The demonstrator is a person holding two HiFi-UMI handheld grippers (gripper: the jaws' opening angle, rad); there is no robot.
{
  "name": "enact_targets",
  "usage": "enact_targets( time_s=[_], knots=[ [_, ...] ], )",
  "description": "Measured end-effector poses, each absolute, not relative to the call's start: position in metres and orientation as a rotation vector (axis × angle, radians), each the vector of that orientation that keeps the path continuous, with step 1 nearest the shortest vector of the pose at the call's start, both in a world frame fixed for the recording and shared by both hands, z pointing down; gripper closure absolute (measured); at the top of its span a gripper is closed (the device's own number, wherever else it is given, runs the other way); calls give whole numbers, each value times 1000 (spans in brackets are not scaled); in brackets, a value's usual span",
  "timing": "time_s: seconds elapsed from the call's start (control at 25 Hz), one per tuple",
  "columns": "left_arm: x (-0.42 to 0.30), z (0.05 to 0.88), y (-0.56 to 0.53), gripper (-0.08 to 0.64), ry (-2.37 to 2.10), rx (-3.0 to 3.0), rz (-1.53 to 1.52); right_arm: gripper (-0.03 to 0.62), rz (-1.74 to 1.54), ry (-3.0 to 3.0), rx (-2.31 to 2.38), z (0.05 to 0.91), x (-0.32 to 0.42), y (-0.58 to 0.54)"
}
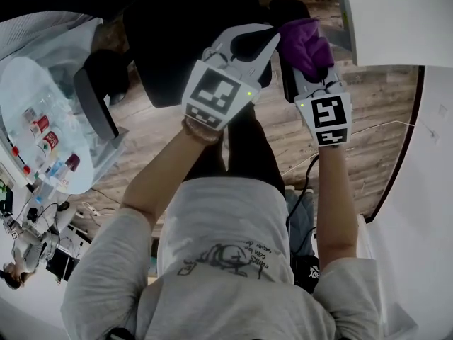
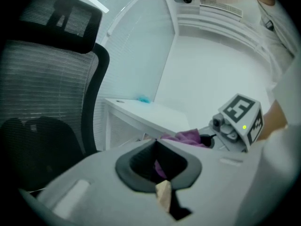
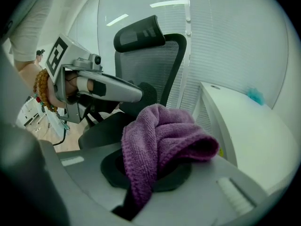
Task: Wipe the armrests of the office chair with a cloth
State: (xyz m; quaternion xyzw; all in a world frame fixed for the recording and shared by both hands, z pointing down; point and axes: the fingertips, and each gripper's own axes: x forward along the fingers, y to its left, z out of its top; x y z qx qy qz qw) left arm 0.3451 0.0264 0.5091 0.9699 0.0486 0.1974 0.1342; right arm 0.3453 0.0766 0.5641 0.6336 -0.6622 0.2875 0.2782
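Note:
The black mesh office chair stands in front of me, its back and headrest upright. My right gripper is shut on a bunched purple cloth, which hangs over its jaws. In the head view the cloth sits over the chair's dark right armrest. My left gripper is shut with nothing gripped, and its tips lie just left of the cloth. The chair's left armrest stands apart at the left.
A white desk runs close along the chair's right side, also seen at the top right as a white desk. A round table with several bottles is at the left. A cable crosses the wooden floor.

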Motion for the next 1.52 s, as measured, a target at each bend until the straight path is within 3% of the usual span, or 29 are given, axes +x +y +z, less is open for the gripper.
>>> enact_targets(
  time_s=[0.84,1.52],
  knots=[
    [339,504,57,560,170,2799,601,558,931,-1763,1682,558,294,174],
    [330,514,54,561,152,2794,619,558,937,-1768,1731,561,308,161]
  ],
)
